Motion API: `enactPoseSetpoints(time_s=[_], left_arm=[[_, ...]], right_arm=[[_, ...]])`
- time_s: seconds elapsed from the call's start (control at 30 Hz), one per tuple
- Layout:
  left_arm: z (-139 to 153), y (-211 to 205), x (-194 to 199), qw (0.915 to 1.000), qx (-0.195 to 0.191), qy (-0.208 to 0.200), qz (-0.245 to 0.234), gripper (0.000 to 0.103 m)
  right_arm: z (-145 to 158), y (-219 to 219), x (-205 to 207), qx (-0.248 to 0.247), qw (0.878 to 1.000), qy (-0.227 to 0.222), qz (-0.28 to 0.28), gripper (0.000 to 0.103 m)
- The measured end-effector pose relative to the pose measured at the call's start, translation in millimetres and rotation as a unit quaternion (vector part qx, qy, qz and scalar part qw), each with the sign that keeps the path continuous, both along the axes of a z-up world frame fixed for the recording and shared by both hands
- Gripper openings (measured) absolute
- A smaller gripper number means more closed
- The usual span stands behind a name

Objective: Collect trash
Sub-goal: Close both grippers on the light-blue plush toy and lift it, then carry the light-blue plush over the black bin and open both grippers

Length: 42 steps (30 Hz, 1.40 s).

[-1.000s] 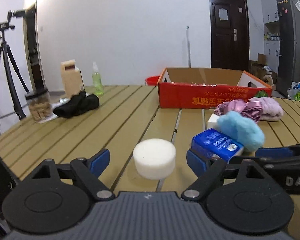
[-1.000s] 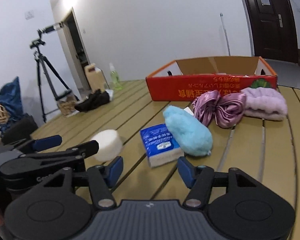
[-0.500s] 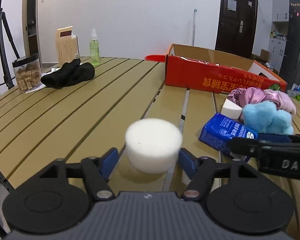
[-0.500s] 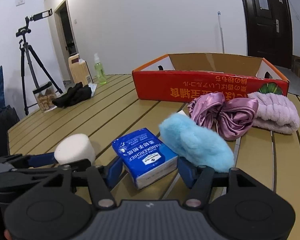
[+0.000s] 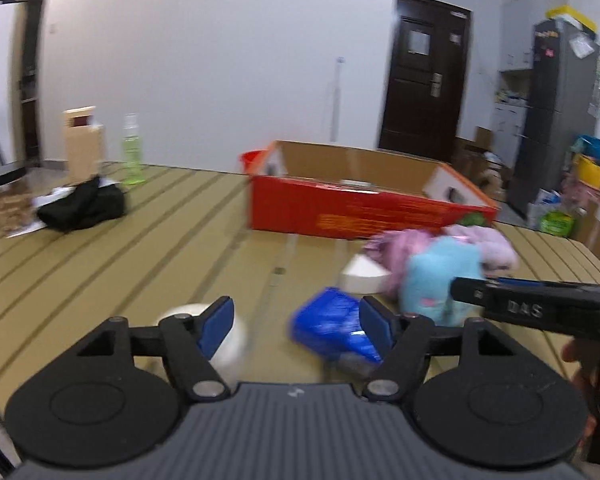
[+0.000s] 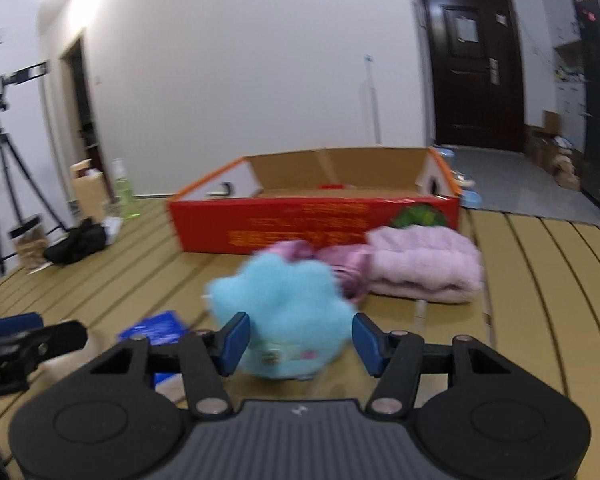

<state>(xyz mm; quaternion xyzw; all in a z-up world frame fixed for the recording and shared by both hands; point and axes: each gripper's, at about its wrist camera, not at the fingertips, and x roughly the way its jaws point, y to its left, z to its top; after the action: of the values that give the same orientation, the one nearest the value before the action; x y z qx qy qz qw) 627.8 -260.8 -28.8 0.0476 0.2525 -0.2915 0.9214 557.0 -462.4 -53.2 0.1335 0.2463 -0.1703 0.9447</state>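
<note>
The slatted counter [image 5: 100, 264] carries a red cardboard box [image 6: 316, 216] at the back, open-topped and the likely place for the trash. Nearer lie a pink folded cloth [image 6: 424, 264], a blue fluffy item [image 6: 280, 304], a blue tissue pack [image 5: 332, 328] and a white foam puck [image 5: 228, 344]. The right gripper [image 6: 300, 338] stands spread around the fluffy item, not pressing; it should centre, then close gently. The left gripper [image 5: 296, 324], jaws just reopened slightly, is empty, beside the puck.

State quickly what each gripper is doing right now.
Left gripper: open, holding nothing; its jaws have just been opening slightly.
Right gripper: open, blue plush toy between its fingers, not gripped.
</note>
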Motion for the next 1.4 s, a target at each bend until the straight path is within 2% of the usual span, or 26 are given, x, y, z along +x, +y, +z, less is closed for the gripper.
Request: enactPoseSetpoints(time_s=[0.1,0.17,0.2,0.23,0.27,0.3,0.37,0.43,0.53,0.67,0.73,0.9,1.0,1.07,1.2,1.4], left_arm=[[0,-34,0,0.9994,-0.004,-0.004,-0.033,0.071],[-2,-56,9,0.9979,-0.014,0.013,-0.062,0.069],[-5,-68,15,0.9974,-0.012,0.027,-0.066,0.066],[-8,-77,22,0.9968,-0.008,0.042,-0.068,0.051],[-11,-82,28,0.9957,-0.011,0.057,-0.072,0.041],[-13,-85,32,0.9938,-0.021,0.073,-0.08,0.039],[-17,-85,39,0.99,-0.043,0.101,-0.089,0.033],[-21,-84,40,0.9893,-0.052,0.106,-0.086,0.031],[-20,-81,38,0.9883,-0.066,0.112,-0.081,0.028],[-1,-66,29,0.9869,-0.093,0.111,-0.072,0.028],[13,-52,17,0.9859,-0.108,0.104,-0.073,0.028],[50,-14,-19,0.9883,-0.114,0.078,-0.064,0.028],[67,25,-40,0.9903,-0.114,0.068,-0.041,0.028],[71,61,-56,0.9917,-0.108,0.069,-0.014,0.028],[55,144,-86,0.9894,-0.101,0.091,0.051,0.028],[-2,252,-121,0.9701,-0.102,0.158,0.153,0.028]], right_arm=[[0,-26,-9,0.028,0.999,-0.014,-0.022,0.057],[-3,-45,-10,0.068,0.997,-0.026,-0.016,0.057],[-8,-53,-9,0.094,0.995,-0.028,-0.01,0.057],[-12,-60,-9,0.127,0.991,-0.037,-0.004,0.057],[-17,-66,-9,0.156,0.987,-0.048,0.005,0.051],[-21,-70,-7,0.176,0.983,-0.054,0.014,0.043],[-29,-78,-4,0.213,0.975,-0.064,0.026,0.04],[-36,-85,-2,0.252,0.964,-0.078,0.04,0.036],[-39,-84,-3,0.263,0.96,-0.082,0.04,0.031],[-22,-74,-13,0.245,0.964,-0.09,0.054,0.025],[-8,-66,-23,0.234,0.965,-0.099,0.062,0.024],[36,-26,-50,0.192,0.972,-0.11,0.079,0.024],[55,7,-61,0.185,0.97,-0.115,0.104,0.024],[59,29,-63,0.198,0.966,-0.11,0.127,0.024],[57,102,-58,0.2,0.957,-0.069,0.2,0.024],[17,212,-50,0.199,0.935,0.017,0.293,0.024]])
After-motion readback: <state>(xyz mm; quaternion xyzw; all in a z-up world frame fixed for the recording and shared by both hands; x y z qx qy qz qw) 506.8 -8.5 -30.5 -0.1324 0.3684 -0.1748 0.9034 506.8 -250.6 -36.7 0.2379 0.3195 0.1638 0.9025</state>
